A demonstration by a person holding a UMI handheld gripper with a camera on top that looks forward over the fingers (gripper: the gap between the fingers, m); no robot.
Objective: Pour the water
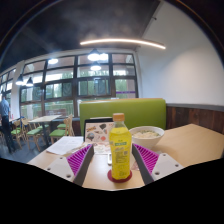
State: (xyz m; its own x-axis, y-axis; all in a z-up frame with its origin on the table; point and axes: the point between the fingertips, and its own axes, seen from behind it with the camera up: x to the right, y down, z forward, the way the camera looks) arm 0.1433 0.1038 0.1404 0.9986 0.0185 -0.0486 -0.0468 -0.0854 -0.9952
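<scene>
Between our two fingers, each faced with a magenta pad point(76, 160), we see one bottle point(120, 147) with a yellow cap and a yellow-green label, upright on a round red coaster point(120, 176). Our gripper point(111, 163) stands open, with a gap between the bottle and either pad. We count one wooden table point(195, 141) under it all. Just behind the bottle is one clear glass point(101, 135), and to its right one white bowl point(147, 132). Papers point(66, 145) lie to the left. Beyond them runs one green bench back point(135, 110), and a person point(5, 112) stands far left by the windows.
</scene>
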